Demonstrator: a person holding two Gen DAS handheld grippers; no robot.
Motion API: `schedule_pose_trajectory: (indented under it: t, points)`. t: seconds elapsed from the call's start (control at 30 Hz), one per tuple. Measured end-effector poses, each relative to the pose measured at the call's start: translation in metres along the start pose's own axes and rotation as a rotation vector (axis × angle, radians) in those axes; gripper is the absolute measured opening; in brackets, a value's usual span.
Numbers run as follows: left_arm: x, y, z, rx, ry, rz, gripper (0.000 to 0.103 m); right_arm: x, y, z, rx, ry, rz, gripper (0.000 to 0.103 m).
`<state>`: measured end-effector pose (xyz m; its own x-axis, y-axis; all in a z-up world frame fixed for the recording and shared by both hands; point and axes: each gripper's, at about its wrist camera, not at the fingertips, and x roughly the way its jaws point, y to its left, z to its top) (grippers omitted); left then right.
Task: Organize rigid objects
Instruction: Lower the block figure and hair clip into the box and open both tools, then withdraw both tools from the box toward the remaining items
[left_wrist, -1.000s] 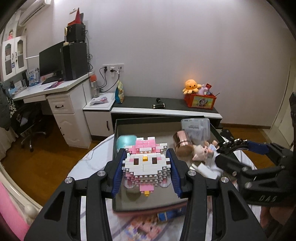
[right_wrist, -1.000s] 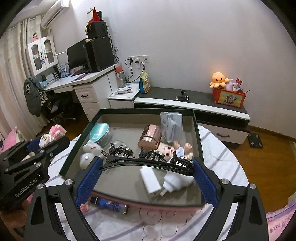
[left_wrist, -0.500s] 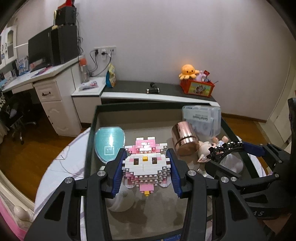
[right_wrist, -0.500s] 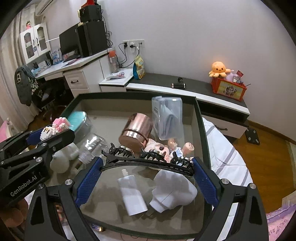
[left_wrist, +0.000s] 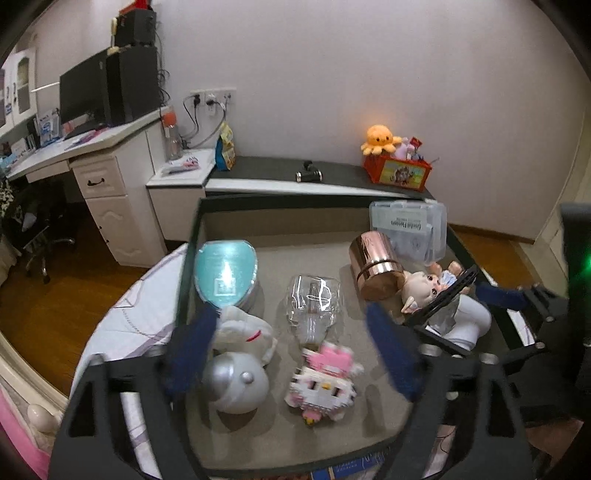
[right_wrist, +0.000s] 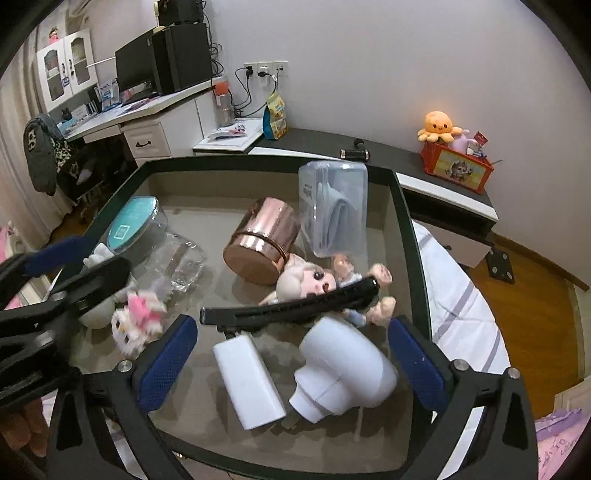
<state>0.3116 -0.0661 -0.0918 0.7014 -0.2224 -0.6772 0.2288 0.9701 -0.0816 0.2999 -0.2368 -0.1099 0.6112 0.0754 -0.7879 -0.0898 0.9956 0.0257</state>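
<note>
Opening the left tool (left_wrist: 291, 354) over the pink block figure (left_wrist: 323, 382) lying free in the tray (left_wrist: 369, 221); opening the right tool (right_wrist: 291, 356), black hair clip (right_wrist: 295, 306) resting across the doll (right_wrist: 314, 280).

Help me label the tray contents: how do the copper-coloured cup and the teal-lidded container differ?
The copper-coloured cup lies tipped on its side, its round end facing the camera; the teal-lidded container sits flat, lid up. The cup is shiny metal-looking all over; the container has clear walls under a matte teal lid. The cup lies against the doll; the container sits by the tray's opposite wall. Both are in the tray.
</note>
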Motion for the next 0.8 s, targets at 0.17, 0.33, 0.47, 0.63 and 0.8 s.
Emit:
schedule_pose_trajectory:
  t: [0.17,0.33,0.47,0.63,0.8]
  points:
    - [-0.033,0.004,-0.002,0.004,-0.069,0.018,0.103,-0.012,-0.002,-0.005,0.025,-0.010,0.004,0.103]
    - [-0.071,0.010,-0.006,-0.023,-0.116,0.047,0.103,-0.038,-0.001,-0.011,0.063,-0.065,0.015,0.103]
    - [-0.100,0.011,-0.010,-0.027,-0.146,0.068,0.103,-0.067,0.005,-0.015,0.082,-0.116,0.021,0.103]
    - [-0.137,0.011,-0.024,-0.036,-0.178,0.080,0.103,-0.107,0.018,-0.026,0.090,-0.177,0.049,0.103]
    - [-0.171,0.008,-0.041,-0.047,-0.209,0.089,0.103,-0.150,0.028,-0.043,0.092,-0.248,0.062,0.103]
